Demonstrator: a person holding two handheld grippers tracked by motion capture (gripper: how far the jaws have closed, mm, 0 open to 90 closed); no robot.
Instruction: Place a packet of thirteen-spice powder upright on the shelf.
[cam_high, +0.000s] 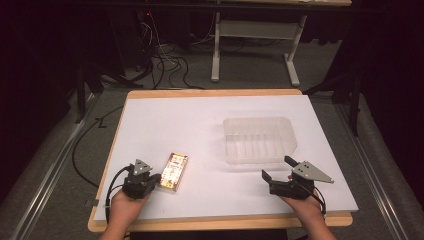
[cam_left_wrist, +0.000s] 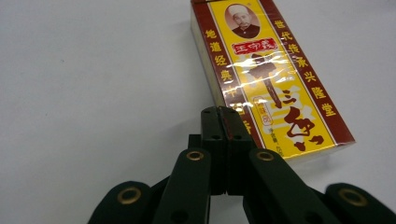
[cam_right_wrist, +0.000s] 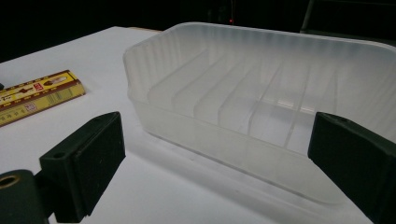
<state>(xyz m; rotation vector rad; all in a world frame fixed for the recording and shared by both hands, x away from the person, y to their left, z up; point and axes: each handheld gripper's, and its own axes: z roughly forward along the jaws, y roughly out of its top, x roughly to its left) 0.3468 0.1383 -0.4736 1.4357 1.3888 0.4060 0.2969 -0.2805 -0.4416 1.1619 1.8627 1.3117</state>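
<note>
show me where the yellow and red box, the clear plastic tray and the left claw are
yellow and red box (cam_left_wrist: 271, 79), left gripper view, printed top face.
clear plastic tray (cam_high: 227, 131), high view, left wall.
left claw (cam_left_wrist: 227, 123), left gripper view, shut tips.

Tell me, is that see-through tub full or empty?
Empty. The clear plastic tub shows just its own ribbed bottom and dividers, with nothing inside. The yellow and red box lies flat outside it on the white table.
</note>
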